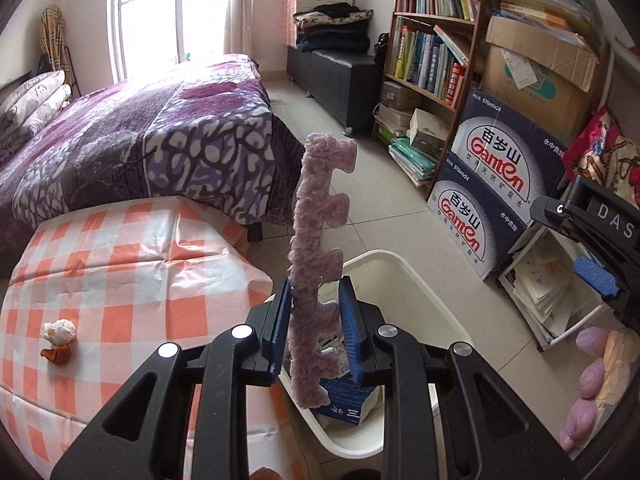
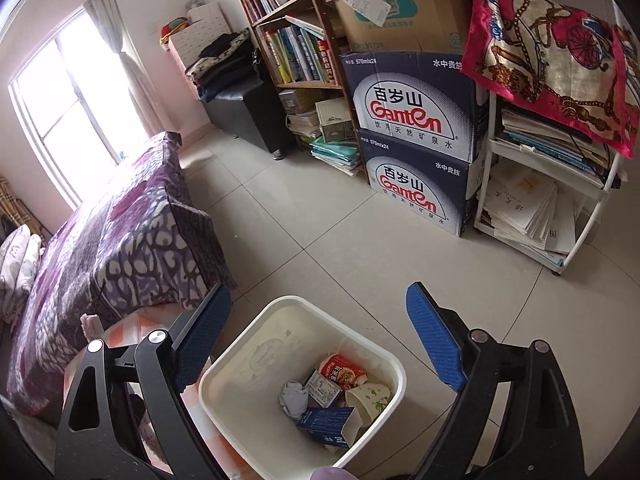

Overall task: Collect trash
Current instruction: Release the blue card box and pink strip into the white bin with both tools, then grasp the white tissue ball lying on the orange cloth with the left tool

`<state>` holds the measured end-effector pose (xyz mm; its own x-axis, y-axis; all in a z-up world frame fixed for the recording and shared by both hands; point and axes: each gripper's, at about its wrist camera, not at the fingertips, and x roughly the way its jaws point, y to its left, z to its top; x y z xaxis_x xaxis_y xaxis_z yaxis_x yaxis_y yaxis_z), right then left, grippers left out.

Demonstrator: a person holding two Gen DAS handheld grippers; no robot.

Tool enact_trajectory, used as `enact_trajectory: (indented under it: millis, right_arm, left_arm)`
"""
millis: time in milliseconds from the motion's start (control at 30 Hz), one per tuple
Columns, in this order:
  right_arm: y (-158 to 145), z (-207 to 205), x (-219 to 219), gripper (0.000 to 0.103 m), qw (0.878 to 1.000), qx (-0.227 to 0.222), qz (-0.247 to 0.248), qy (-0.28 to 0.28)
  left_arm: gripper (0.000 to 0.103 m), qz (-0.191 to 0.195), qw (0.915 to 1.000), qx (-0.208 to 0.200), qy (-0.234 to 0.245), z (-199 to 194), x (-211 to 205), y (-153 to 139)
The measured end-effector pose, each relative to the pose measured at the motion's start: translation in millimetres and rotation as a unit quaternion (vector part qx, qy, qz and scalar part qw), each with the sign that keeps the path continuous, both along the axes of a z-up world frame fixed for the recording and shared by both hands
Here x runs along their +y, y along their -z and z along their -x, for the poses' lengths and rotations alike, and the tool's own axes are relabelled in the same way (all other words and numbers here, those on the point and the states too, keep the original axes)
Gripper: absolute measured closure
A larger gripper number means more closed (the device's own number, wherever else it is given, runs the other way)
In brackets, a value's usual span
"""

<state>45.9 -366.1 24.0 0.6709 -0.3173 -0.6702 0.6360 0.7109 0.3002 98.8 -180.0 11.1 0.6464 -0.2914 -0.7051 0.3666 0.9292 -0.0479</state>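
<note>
Foam strip: a pink comb-shaped foam strip point(image 1: 316, 264) stands upright between the blue pads of the left gripper point(image 1: 318, 328), above the near edge of the bin; its teeth point right.
Left gripper: jaws narrowly parted; the left pad lies against the strip's spine, the right pad is at the tips of its teeth, and whether it presses them cannot be told.
Bin: a white plastic bin point(image 2: 240, 364) stands on the tiled floor, just right of the table; inside lie a red snack cup point(image 2: 342, 372), a crumpled tissue point(image 2: 294, 398), a blue carton point(image 2: 326, 420) and a paper cup point(image 2: 368, 398).
Right gripper: the right gripper point(image 2: 320, 348) hangs over the bin, jaws spread wide with nothing between them.
Table: an orange-and-white checked cloth point(image 1: 120, 264) covers it; a wad of white paper point(image 1: 59, 331) and an orange scrap point(image 1: 59, 354) lie near its left edge.
Bed: a purple patterned quilt point(image 1: 140, 140) lies beyond the table, to the left.
Far right: two stacked water cartons point(image 2: 416, 140) stand beside a bookshelf point(image 1: 432, 40) and a white rack of papers point(image 2: 536, 208).
In the way: the table edge sits close against the bin's left side.
</note>
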Motion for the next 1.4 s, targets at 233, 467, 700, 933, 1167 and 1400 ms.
enact_trajectory:
  millis: [233,467,700,933,1167,1400]
  right_arm:
    - [0,4,-9,0.013,1.0,-0.01,-0.015,0.025]
    - [1,-3,5,0.01,1.0,-0.004,-0.012,0.012]
    - [10,-24,42,0.008,0.999,0.022,-0.013,-0.036]
    - [25,-46,89,0.008,0.994,0.056,-0.014,-0.091]
    - [41,-66,144,0.008,0.984,0.092,0.021,-0.154]
    - [52,-80,185,0.008,0.973,0.113,0.037,-0.198]
  left_arm:
    - [0.05,-0.01,0.9998,-0.011,0.01,2,-5,-1]
    - [0.035,-0.031,0.9992,-0.002,-0.025,-6,21,10]
    - [0.029,-0.098,0.9898,0.055,-0.088,-31,79,45]
    - [0.024,-0.181,0.9627,0.103,-0.173,-73,171,83]
    - [0.02,-0.16,0.9318,0.167,-0.28,-115,267,113]
    - [0.017,-0.16,0.9246,0.195,-0.285,-130,302,140]
